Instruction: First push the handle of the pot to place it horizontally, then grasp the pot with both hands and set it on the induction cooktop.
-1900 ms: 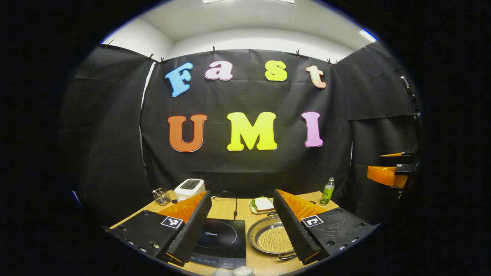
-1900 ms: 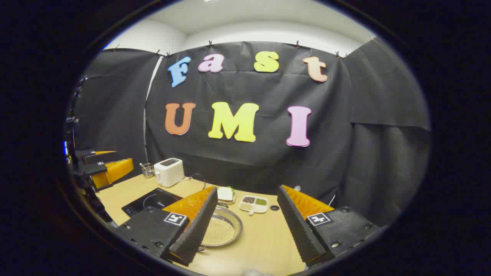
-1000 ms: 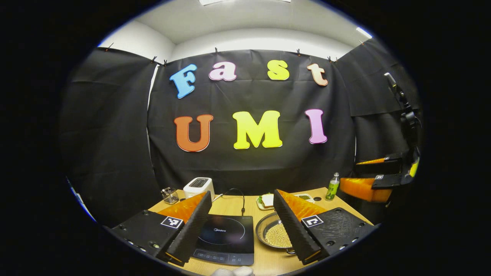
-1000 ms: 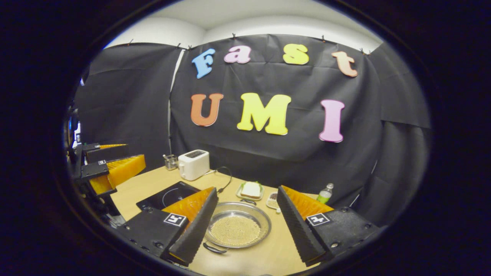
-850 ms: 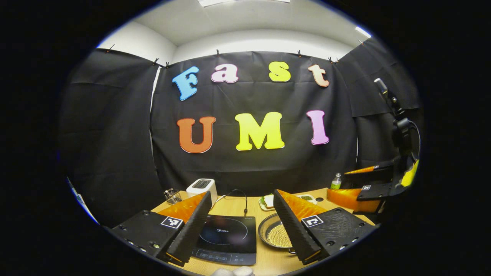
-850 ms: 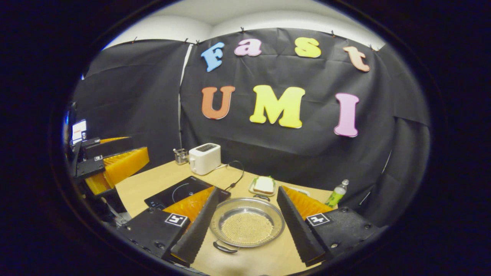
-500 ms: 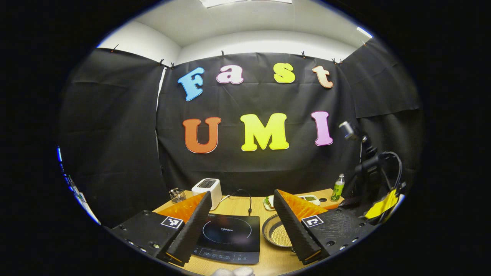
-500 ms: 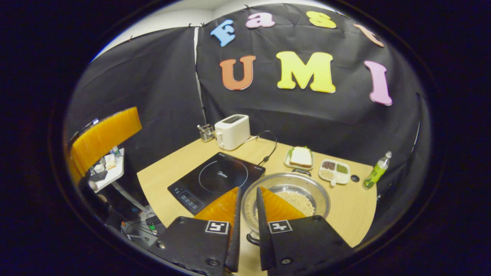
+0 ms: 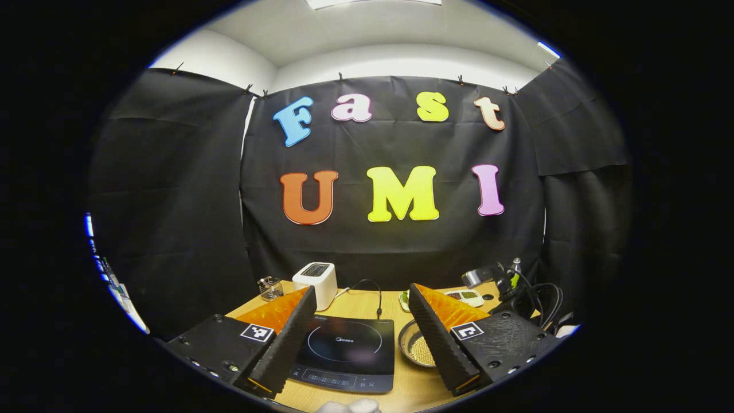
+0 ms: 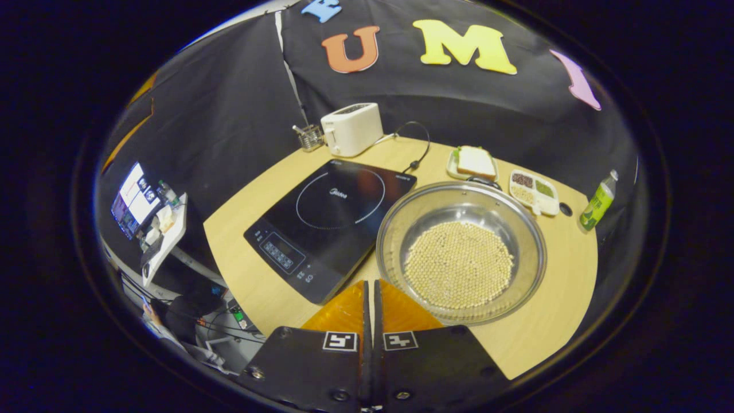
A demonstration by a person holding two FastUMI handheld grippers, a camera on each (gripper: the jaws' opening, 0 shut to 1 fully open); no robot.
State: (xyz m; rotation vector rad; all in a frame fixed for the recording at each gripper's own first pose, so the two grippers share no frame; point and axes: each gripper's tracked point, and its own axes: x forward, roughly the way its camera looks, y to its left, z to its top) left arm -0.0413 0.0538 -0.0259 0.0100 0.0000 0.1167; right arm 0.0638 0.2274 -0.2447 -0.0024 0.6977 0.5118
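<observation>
A steel pot (image 10: 391, 229) with beige beans in it sits on the wooden table, just right of the black induction cooktop (image 10: 330, 218). One dark handle (image 10: 480, 181) shows at its far rim; the near handle is hidden. My right gripper (image 10: 370, 283) is shut with nothing between its fingers, and its tips hang by the pot's near left rim. My left gripper (image 9: 362, 290) is open, above the table's front edge. Between its fingers lies the cooktop (image 9: 344, 353). Its right finger hides part of the pot (image 9: 416, 350).
At the back stand a white toaster (image 10: 351, 129), a wire utensil holder (image 10: 309, 136), a plate with a sandwich (image 10: 473, 162), a divided dish (image 10: 533, 192) and a green bottle (image 10: 596, 202). The cooktop's cord (image 10: 421, 150) runs backward. A side desk with a screen (image 10: 137, 201) stands left of the table.
My right gripper has shut and tipped down toward the pot's near left rim. In the left gripper view it has dropped low at the right. My left gripper stays open, barely moved.
</observation>
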